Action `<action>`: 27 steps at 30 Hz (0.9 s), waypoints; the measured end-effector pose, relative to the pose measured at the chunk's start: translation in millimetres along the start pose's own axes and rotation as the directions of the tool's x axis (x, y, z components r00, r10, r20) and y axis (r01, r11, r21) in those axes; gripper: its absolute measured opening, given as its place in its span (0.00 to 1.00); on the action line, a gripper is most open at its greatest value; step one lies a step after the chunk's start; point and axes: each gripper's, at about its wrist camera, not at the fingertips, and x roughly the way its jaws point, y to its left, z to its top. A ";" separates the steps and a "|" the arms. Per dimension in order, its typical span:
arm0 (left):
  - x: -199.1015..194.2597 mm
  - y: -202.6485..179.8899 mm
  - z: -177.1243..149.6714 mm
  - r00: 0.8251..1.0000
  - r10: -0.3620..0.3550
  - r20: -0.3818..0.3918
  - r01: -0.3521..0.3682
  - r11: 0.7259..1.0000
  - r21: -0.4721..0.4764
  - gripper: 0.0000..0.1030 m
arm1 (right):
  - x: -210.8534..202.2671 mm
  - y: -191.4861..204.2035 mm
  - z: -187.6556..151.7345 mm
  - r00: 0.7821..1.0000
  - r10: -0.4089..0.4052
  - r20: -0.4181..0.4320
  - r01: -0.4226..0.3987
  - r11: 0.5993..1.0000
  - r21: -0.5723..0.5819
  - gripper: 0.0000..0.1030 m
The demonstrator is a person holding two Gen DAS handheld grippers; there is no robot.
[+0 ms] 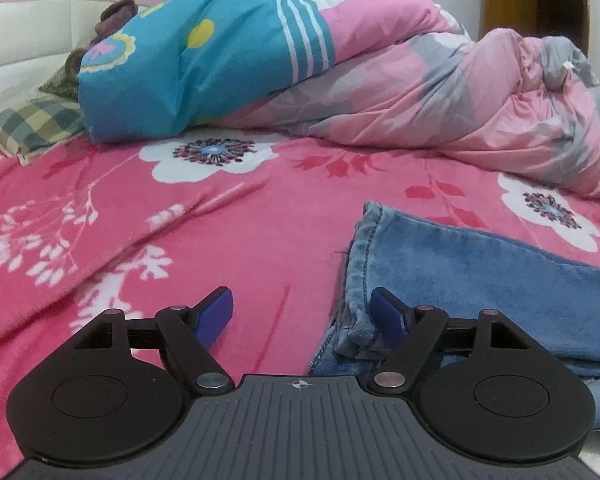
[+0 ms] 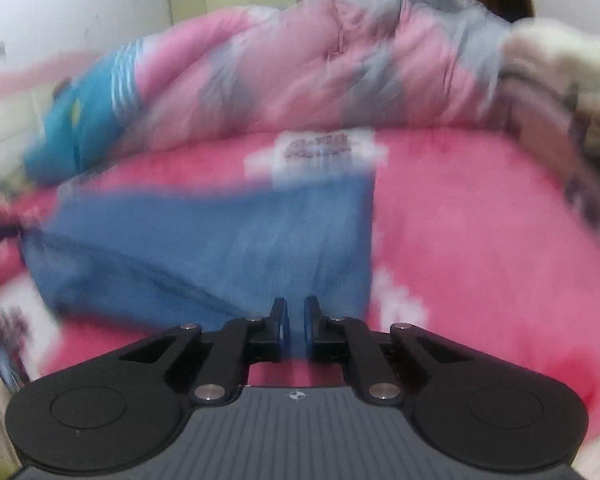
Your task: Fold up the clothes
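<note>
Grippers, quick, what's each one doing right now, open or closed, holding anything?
Left gripper: open, nothing between its fingers; the jeans lie beside its right finger.
Right gripper: closed on a fold of the jeans.

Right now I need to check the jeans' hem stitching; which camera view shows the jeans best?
The left wrist view: the jeans are sharp, with the hem seam and stitching clear. The right wrist view shows more of them but motion-blurred, with the right gripper nearly shut on their near edge.
</note>
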 end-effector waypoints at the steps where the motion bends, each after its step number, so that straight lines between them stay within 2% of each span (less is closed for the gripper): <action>1: -3.4 -0.6 2.5 1.000 0.006 0.003 -0.006 1.000 0.008 0.74 | -3.4 -0.8 4.7 1.000 0.002 -0.011 -0.002 1.000 0.016 0.07; 3: -17.5 -2.3 10.3 0.999 0.020 0.036 -0.021 0.999 0.025 0.73 | -13.5 -3.0 22.9 1.000 0.010 0.007 -0.010 0.999 0.043 0.08; 5: -30.8 -6.4 17.9 0.997 0.016 0.075 -0.018 0.999 0.034 0.73 | -17.9 -4.1 37.9 0.999 0.004 0.051 -0.005 1.000 0.012 0.08; 8: -38.0 -32.9 25.6 0.994 -0.056 0.092 0.048 0.995 0.091 0.73 | -9.4 -7.7 56.3 0.995 0.003 0.099 -0.001 1.000 -0.023 0.08; 9: -40.0 -43.6 27.9 0.992 -0.083 0.095 0.072 0.991 0.114 0.73 | -1.3 -8.9 56.2 0.995 0.008 0.094 -0.005 1.000 -0.027 0.08; 12: -36.2 -81.1 21.6 0.985 -0.148 0.091 0.128 0.973 0.194 0.73 | 46.0 -16.8 36.2 0.998 -0.014 -0.057 0.009 0.997 -0.078 0.08; 13: -33.0 -93.4 17.7 0.983 -0.162 0.086 0.140 0.965 0.221 0.73 | 46.2 -17.9 35.0 0.998 -0.008 -0.055 0.004 0.997 -0.081 0.08; 15: -20.3 -109.2 8.1 0.987 -0.150 0.060 0.130 0.957 0.259 0.72 | 41.3 -19.6 42.7 0.999 0.005 -0.037 -0.008 0.997 -0.075 0.07; 18: -0.5 -110.8 -3.2 0.993 -0.122 0.000 0.118 0.964 0.239 0.69 | 35.2 -21.7 67.6 1.000 0.026 0.004 -0.025 0.997 -0.071 0.08; 20: 3.6 -107.5 -10.3 0.995 -0.104 -0.001 0.101 0.968 0.231 0.70 | 44.5 -22.8 77.6 0.999 0.027 0.029 -0.024 0.994 -0.102 0.08; 21: 3.2 -106.3 -13.0 0.995 -0.101 0.007 0.096 0.968 0.232 0.70 | 54.4 -24.1 78.2 0.999 0.029 0.015 -0.027 0.994 -0.110 0.08; 23: 2.7 -105.1 -14.1 0.995 -0.099 0.010 0.093 0.967 0.236 0.70 | 89.1 -31.1 64.1 0.995 0.024 -0.093 -0.037 0.989 -0.141 0.07; 24: 2.1 -105.0 -15.3 0.995 -0.097 0.012 0.092 0.967 0.238 0.71 | 92.3 -35.2 57.3 0.997 0.040 -0.072 -0.050 0.989 -0.141 0.07; 27: 2.8 -105.0 -16.5 0.995 -0.094 0.018 0.087 0.967 0.240 0.72 | 84.5 -35.7 75.8 0.995 0.050 -0.081 -0.061 0.989 -0.138 0.07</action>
